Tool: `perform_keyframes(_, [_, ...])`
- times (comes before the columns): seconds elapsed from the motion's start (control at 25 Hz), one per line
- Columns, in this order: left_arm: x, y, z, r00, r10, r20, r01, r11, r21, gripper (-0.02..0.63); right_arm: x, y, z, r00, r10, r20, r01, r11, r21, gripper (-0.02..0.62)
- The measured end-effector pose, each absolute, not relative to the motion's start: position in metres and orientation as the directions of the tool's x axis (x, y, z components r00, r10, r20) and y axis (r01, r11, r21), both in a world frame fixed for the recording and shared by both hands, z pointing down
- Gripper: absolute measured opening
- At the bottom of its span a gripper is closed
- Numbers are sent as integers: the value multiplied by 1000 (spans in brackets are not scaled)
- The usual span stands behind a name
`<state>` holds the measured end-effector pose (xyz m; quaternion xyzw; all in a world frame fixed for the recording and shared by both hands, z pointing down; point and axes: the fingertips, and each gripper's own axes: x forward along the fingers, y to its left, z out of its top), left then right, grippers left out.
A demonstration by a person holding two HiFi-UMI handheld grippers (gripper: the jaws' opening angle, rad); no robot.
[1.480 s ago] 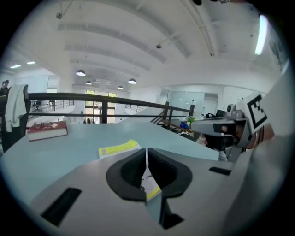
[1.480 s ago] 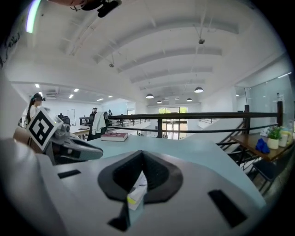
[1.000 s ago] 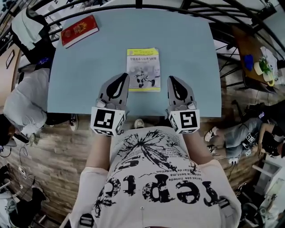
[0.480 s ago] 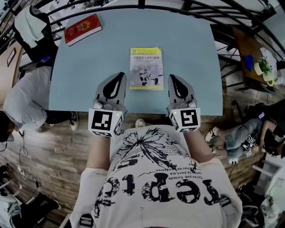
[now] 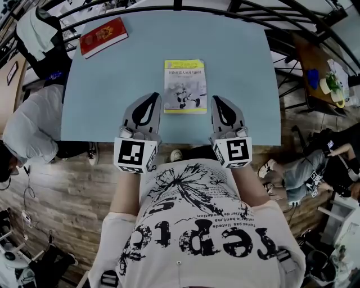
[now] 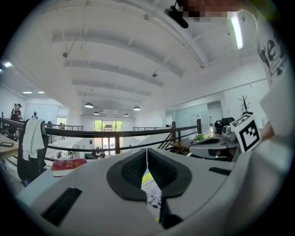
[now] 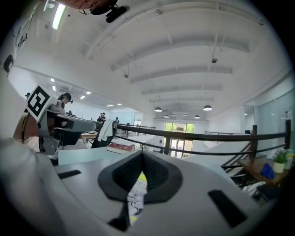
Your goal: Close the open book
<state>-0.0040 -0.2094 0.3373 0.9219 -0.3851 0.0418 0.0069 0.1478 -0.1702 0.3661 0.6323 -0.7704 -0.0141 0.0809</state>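
Book [image 5: 185, 86]: lies flat and shut, cover up, yellow band along its far edge; sits mid-table, slightly towards the near side.
Table [image 5: 236, 67]: pale blue top, dark railing [image 5: 140, 8] past its far edge.
Left gripper [image 5: 154, 96]: over the near edge of the table, just left of the book's near left corner; the 2 jaws meet at their tips, nothing gripped. In the left gripper view the closed tips [image 6: 147, 150] leave a narrow slot below, through which the book's cover [image 6: 150, 190] shows on the table beyond.
Right gripper [image 5: 216, 98]: just right of the book's near right corner; jaws pressed together, holding nothing [image 7: 142, 152].
Contact: cannot tell whether either tip touches the book's edge.
Red book [image 5: 103, 37]: shut, at the far left corner, well apart from both grippers.
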Motion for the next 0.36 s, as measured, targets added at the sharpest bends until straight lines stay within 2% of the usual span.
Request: perform_keyframes(0.36, [-2, -214, 345, 695, -710, 109, -714, -700, -14, 23, 147, -172, 375, -189, -973, 129, -973, 203, 108, 9])
